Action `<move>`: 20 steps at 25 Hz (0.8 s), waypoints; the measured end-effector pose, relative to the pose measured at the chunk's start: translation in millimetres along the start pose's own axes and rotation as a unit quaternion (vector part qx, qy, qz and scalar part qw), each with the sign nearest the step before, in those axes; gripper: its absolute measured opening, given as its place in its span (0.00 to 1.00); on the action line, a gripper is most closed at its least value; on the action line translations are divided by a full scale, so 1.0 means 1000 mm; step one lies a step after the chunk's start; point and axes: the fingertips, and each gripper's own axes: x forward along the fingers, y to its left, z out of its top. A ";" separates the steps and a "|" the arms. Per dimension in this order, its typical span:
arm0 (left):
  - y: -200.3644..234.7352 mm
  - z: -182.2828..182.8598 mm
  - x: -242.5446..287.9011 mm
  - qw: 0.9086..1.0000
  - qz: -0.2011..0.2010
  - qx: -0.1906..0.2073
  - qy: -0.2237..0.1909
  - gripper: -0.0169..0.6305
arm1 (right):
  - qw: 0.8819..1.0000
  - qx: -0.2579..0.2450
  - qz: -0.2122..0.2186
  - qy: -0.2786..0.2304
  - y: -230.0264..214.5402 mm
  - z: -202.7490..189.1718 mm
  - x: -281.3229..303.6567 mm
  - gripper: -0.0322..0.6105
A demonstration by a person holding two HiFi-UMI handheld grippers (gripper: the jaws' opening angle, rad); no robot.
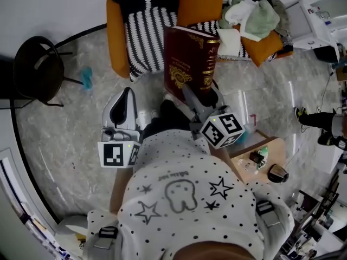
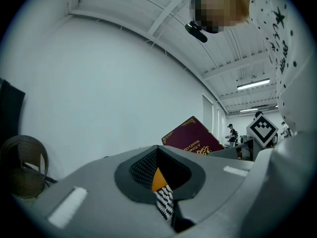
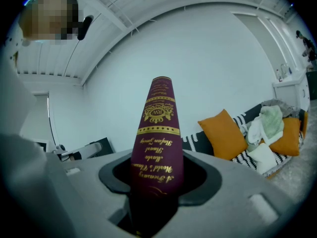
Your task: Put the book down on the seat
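Observation:
A dark red book [image 1: 190, 64] with gold lettering stands upright in the air. My right gripper [image 1: 199, 99] is shut on its lower end. In the right gripper view the book's spine [image 3: 157, 133] rises from between the jaws. It hangs just in front of the seat, an orange sofa [image 1: 115, 42] covered by a black-and-white striped throw [image 1: 143, 37]. My left gripper [image 1: 126, 97] is lower left of the book and close to my body, shut with nothing in it. From the left gripper view the book [image 2: 190, 138] shows off to the right.
Orange cushions [image 3: 225, 133] and a pile of pale clothes [image 1: 249, 18] lie on the sofa's right part. A black round stool [image 1: 35, 69] stands at the left. A small wooden table [image 1: 274, 148] with oddments is at my right, and a white unit [image 1: 312, 26] stands far right.

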 end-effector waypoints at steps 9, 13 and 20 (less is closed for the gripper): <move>0.009 0.008 0.045 1.000 0.015 -0.004 -0.001 0.02 | 1.000 -0.001 0.017 0.010 -0.021 0.024 0.038 0.37; 0.008 0.001 0.066 1.000 0.020 -0.003 0.002 0.02 | 1.000 0.002 0.021 0.011 -0.038 0.027 0.050 0.38; -0.008 -0.012 0.137 1.000 0.025 0.002 0.003 0.02 | 1.000 0.008 0.020 0.016 -0.105 0.045 0.076 0.37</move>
